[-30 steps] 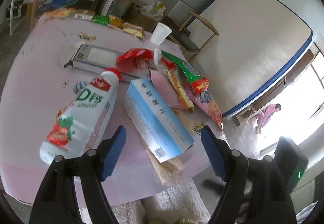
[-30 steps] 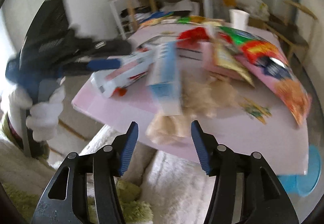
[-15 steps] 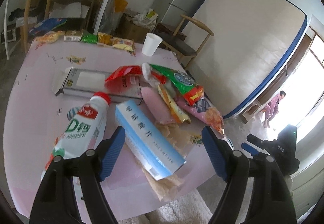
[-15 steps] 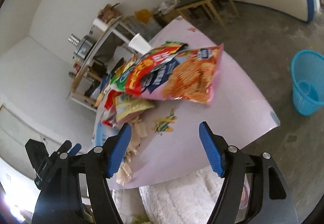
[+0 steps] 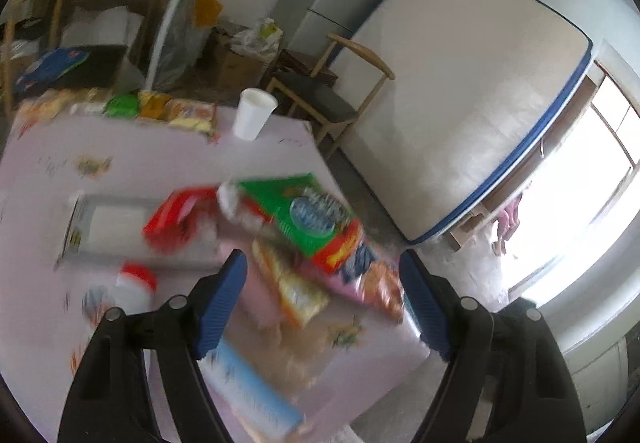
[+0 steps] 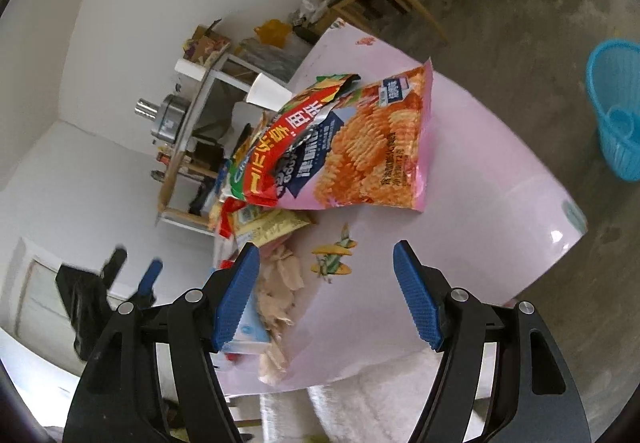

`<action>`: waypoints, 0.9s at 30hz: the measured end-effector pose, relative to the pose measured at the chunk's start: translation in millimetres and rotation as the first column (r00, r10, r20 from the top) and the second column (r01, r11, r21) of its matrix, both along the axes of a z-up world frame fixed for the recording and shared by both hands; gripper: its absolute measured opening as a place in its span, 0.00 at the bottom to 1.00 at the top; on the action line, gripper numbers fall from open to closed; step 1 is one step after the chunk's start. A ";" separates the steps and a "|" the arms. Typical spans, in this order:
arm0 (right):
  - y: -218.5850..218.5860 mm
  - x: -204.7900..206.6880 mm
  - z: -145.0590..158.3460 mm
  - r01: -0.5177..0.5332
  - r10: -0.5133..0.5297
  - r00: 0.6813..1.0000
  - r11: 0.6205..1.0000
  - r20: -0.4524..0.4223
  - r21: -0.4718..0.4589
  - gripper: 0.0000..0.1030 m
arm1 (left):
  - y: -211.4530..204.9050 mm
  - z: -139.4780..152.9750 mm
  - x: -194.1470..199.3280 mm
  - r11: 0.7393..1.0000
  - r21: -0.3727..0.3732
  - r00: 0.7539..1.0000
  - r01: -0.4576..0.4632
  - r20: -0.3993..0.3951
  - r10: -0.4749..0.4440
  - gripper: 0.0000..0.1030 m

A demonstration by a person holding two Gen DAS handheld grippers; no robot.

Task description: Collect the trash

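Observation:
Trash lies in a heap on the pink table [image 6: 480,183]: a pink crisp bag [image 6: 372,155], a green and red snack bag [image 5: 312,219], a yellow bag [image 6: 272,225], crumpled brown paper [image 6: 280,283], a blue-and-white box [image 5: 248,391] and a red-capped milk bottle [image 5: 136,279]. My left gripper [image 5: 320,263] hovers open above the yellow and pink bags, holding nothing. Off the table's near corner, my right gripper [image 6: 325,255] is open and empty, with the paper by its left finger. A blue trash basket [image 6: 616,111] stands on the floor at the right.
A flat grey box [image 5: 108,223] and a red wrapper [image 5: 176,215] lie mid-table. A white paper cup [image 5: 254,115] and small snack packs sit at the far edge. A wooden chair [image 5: 332,95], a fridge and a leaning mattress stand beyond. A white rug lies below the near edge.
The left gripper has risen and moved forward over the heap, so bottle and box slid low in its now blurred view. The right gripper swung right and rolled, its jaws wider than a second ago.

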State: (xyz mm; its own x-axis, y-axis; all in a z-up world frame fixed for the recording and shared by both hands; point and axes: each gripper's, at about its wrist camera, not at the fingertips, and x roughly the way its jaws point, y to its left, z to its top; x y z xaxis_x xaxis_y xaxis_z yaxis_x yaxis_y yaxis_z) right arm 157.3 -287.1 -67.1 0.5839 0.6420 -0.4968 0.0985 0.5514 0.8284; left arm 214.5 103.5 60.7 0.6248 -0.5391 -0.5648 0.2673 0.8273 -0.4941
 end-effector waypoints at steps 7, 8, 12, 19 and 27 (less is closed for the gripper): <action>9.6 13.0 -23.7 -0.009 0.018 0.996 0.995 -0.092 0.100 0.65 | -14.7 9.6 91.6 0.998 0.063 0.995 0.026 -0.093 -0.020 0.74; 9.9 13.6 -24.7 -0.009 0.020 0.995 0.995 -0.099 0.102 0.65 | -16.6 6.0 102.3 0.998 0.061 0.993 0.028 -0.115 -0.021 0.74; 12.3 16.5 -26.2 -0.023 0.038 0.992 0.992 -0.122 0.125 0.65 | -25.7 -11.9 140.5 0.997 0.023 0.979 0.073 -0.191 -0.067 0.74; 13.5 20.7 -29.5 -0.037 0.056 0.990 0.989 -0.133 0.143 0.65 | -29.6 -34.0 199.0 0.994 0.026 0.955 0.105 -0.282 -0.094 0.74; 4.4 21.7 -36.4 0.009 0.021 0.992 0.972 -0.126 0.233 0.63 | -40.6 -84.2 264.1 0.983 -0.014 0.871 0.185 -0.461 -0.171 0.74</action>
